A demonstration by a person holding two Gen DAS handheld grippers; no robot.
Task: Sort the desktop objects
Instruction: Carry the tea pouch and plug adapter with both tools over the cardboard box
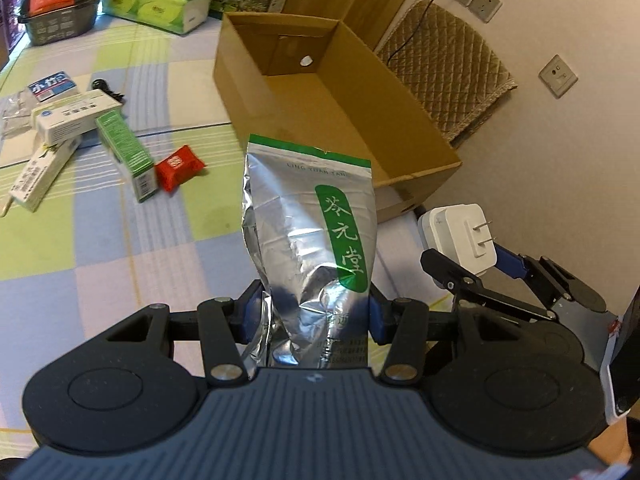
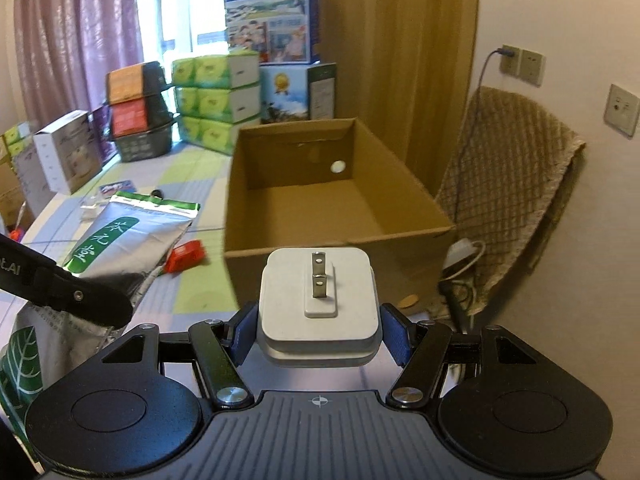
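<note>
One open brown cardboard box (image 2: pixel 340 208) dominates both views, standing on the pastel checked tablecloth (image 1: pixel 100 240) with nothing visible inside. Just short of its near wall, the left gripper (image 1: pixel 316 312) is clenched on the lower part of a crinkled silver foil pouch with a green label (image 1: pixel 312 232), held upright off the cloth. Beside it the right gripper (image 2: pixel 318 332) pinches a white square plug adapter (image 2: pixel 318 312) between its blue pads (image 2: pixel 244 332) — the two metal prongs (image 2: pixel 319 276) point toward the box. Farther left on the cloth lie several small cartons — one a green rectangular box (image 1: pixel 126 152) — next to a small red wrapped packet (image 1: pixel 178 166).
</note>
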